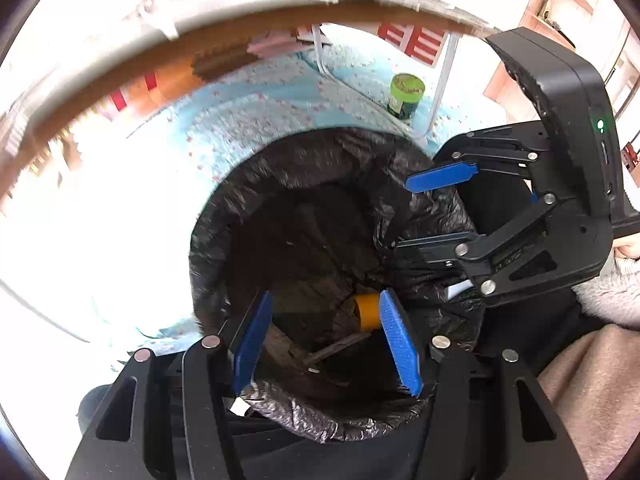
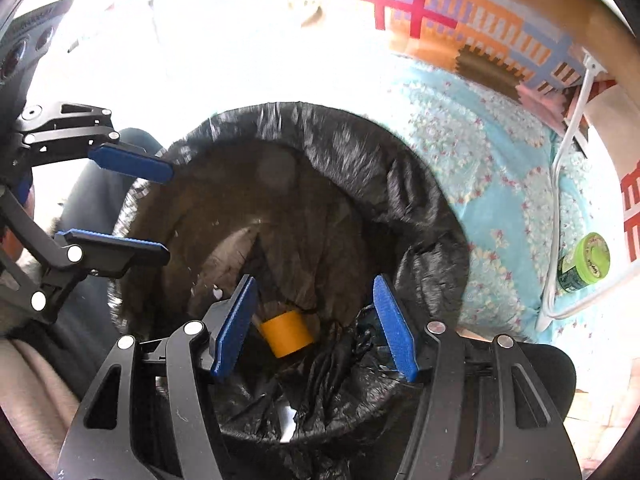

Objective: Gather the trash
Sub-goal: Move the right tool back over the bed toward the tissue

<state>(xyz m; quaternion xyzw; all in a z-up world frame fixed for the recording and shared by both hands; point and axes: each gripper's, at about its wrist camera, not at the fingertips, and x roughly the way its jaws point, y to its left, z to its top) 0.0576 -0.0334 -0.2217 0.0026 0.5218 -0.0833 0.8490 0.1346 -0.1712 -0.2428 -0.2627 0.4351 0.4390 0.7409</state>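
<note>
A bin lined with a black trash bag (image 1: 304, 168) (image 2: 360, 152) stands on the floor below both grippers. An orange roll of tape (image 1: 366, 312) (image 2: 286, 332) lies at its bottom beside a dark flat scrap (image 1: 336, 348). My left gripper (image 1: 326, 340) is open and empty over the bin mouth. My right gripper (image 2: 314, 328) is open and empty over the bin too; it also shows in the left wrist view (image 1: 440, 208). The left gripper shows in the right wrist view (image 2: 140, 208). A green-lidded jar (image 1: 404, 96) (image 2: 586, 262) stands on the floor beyond the bin.
A light blue flowered mat (image 1: 248, 120) (image 2: 500, 200) covers the floor around the bin. A white metal frame leg (image 1: 440, 80) (image 2: 560, 208) stands near the jar. A table edge (image 1: 200, 36) arcs overhead. A person's beige trouser leg (image 1: 588, 392) is beside the bin.
</note>
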